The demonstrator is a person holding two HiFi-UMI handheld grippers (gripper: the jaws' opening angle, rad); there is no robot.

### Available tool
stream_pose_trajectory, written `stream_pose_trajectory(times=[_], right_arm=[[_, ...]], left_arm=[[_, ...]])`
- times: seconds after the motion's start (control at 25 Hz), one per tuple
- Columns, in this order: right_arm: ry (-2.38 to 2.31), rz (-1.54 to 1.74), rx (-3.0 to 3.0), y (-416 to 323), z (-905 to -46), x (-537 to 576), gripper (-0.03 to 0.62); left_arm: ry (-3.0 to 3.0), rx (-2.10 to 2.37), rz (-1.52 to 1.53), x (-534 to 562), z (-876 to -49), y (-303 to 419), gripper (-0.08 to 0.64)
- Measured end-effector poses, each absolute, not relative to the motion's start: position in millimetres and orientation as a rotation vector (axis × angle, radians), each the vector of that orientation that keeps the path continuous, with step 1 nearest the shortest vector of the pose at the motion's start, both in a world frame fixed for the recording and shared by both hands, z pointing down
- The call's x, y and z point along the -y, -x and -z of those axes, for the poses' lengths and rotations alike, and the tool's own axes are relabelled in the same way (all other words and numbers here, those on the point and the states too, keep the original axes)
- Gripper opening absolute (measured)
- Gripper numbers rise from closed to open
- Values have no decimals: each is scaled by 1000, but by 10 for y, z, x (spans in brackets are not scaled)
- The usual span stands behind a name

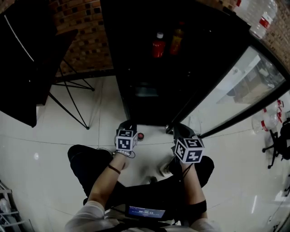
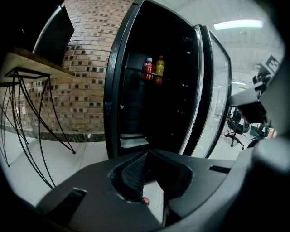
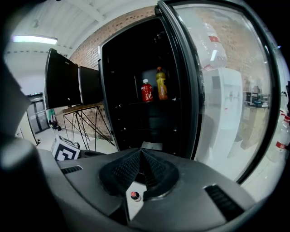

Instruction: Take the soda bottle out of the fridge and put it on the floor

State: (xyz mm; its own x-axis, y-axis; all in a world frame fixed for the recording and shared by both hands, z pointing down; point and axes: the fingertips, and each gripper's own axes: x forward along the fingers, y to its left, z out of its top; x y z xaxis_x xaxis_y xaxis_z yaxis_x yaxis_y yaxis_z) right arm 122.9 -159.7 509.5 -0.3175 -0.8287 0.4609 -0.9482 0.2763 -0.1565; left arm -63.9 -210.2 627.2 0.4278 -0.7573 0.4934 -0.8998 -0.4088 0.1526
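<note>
The soda bottle [image 1: 158, 46], red with a white cap, stands upright on a shelf inside the open black fridge [image 1: 136, 97]. It also shows in the left gripper view, soda bottle [image 2: 147, 69], and in the right gripper view, soda bottle [image 3: 146, 91]. An orange-yellow bottle [image 1: 176, 41] stands right beside it. My left gripper [image 1: 128, 123] and right gripper [image 1: 179, 129] hang low in front of the fridge's foot, well below the shelf. Both are shut with nothing between the jaws: left gripper [image 2: 147, 152], right gripper [image 3: 142, 150].
The fridge's glass door [image 1: 235, 90] stands swung open to the right. A small red round thing [image 1: 140, 136] lies on the white floor between the grippers. A black table on thin wire legs [image 1: 72, 95] stands at the left. Large water bottles [image 1: 258, 13] sit at the top right.
</note>
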Motion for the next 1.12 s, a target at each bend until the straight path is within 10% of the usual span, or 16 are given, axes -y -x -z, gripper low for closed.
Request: stream_pose_trajectory(times=[1.12], right_arm=[[-1744, -299, 2436, -1076, -4021, 1290, 25]], left_arm=[[-2494, 1541, -167, 1665, -3912, 795, 3]])
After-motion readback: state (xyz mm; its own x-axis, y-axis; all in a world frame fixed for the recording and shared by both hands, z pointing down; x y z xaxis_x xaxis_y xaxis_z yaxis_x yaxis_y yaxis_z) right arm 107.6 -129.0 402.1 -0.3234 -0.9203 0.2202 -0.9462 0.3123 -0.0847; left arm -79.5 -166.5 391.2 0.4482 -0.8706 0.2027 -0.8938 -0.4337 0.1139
